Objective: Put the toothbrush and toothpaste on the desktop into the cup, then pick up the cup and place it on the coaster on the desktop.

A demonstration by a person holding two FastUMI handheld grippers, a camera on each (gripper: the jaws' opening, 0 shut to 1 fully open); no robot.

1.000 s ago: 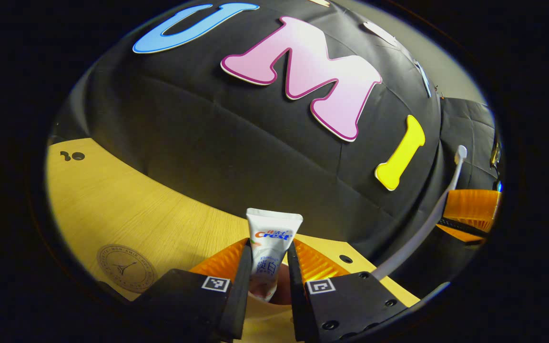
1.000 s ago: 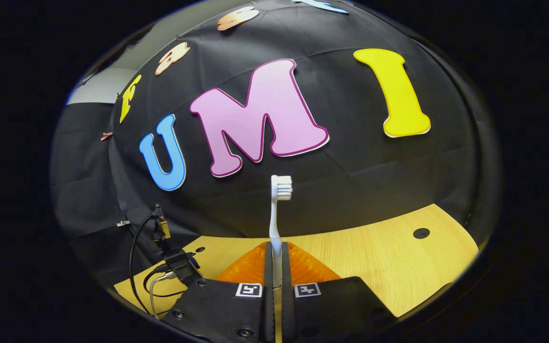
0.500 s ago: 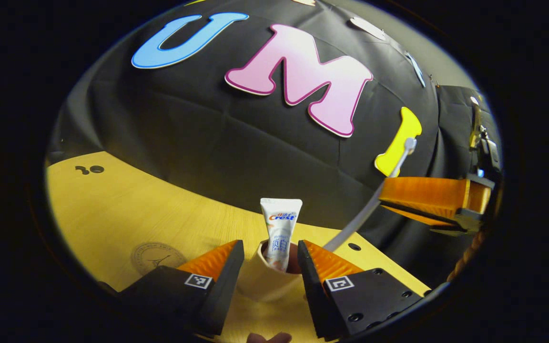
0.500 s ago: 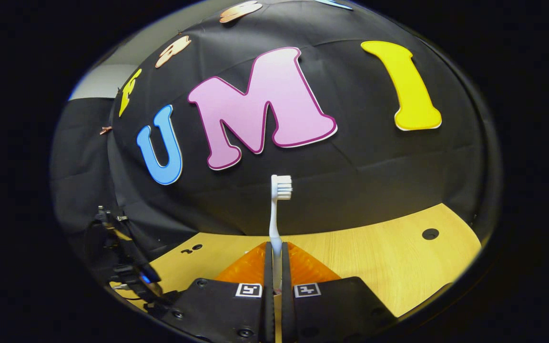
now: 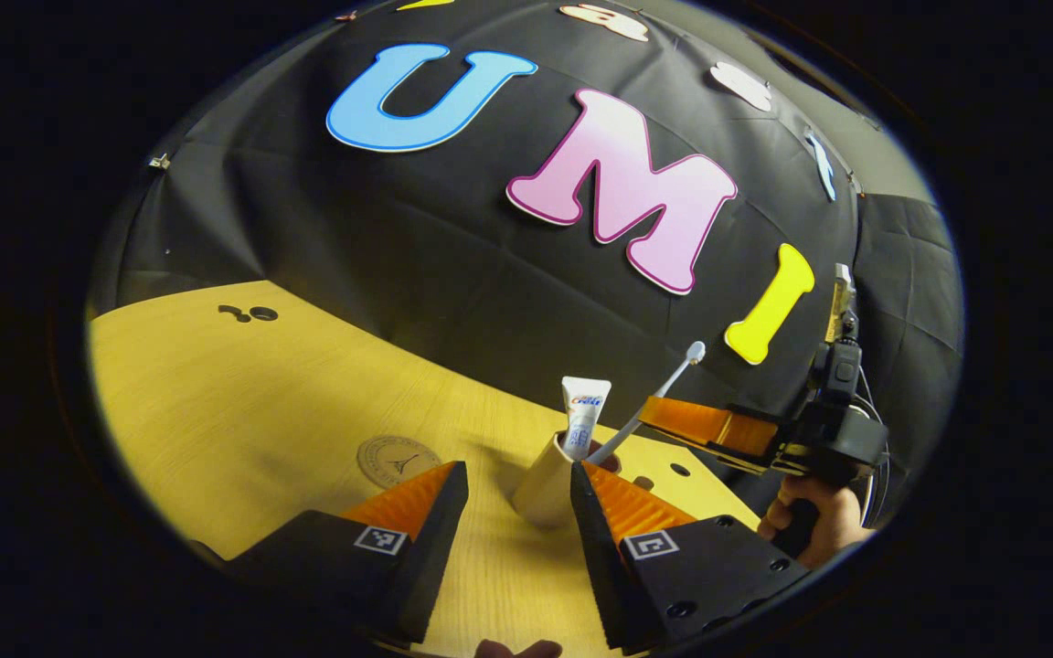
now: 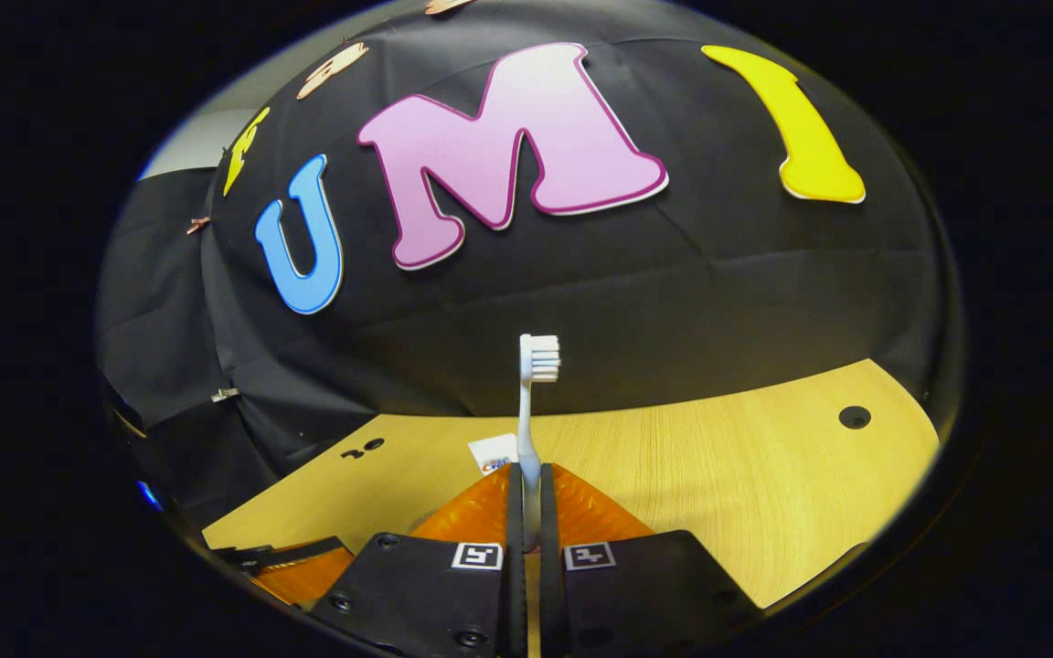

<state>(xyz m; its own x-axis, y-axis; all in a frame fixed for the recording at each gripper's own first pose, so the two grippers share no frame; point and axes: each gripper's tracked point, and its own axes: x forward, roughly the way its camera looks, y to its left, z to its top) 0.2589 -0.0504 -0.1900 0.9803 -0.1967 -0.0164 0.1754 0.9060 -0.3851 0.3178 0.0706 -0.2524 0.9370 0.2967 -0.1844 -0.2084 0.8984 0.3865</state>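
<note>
In the right gripper view, the one white plastic toothbrush (image 6: 527,411) stands bristles-up, its lower handle hidden between the closed fingers of the right gripper (image 6: 526,512), which clamp it; only a corner of the white toothpaste tube (image 6: 493,454) peeks past the orange finger there. In the left gripper view, the single beige cup (image 5: 547,477) stands on the light wooden desktop (image 5: 243,402), part of its right side covered by the left gripper's right finger. The one toothpaste tube (image 5: 583,416) stands upright inside the cup, its lower end hidden by the rim. The toothbrush (image 5: 650,402) leans over the cup's rim, with its lower tip out of sight in the cup's mouth; the right gripper (image 5: 654,419) grips it from the right, held by a hand (image 5: 810,521). The left gripper (image 5: 517,493) is released, fingers spread apart with nothing between them, the cup just beyond their tips. One round brown coaster (image 5: 398,460) lies flat left of the cup, apart from it.
</note>
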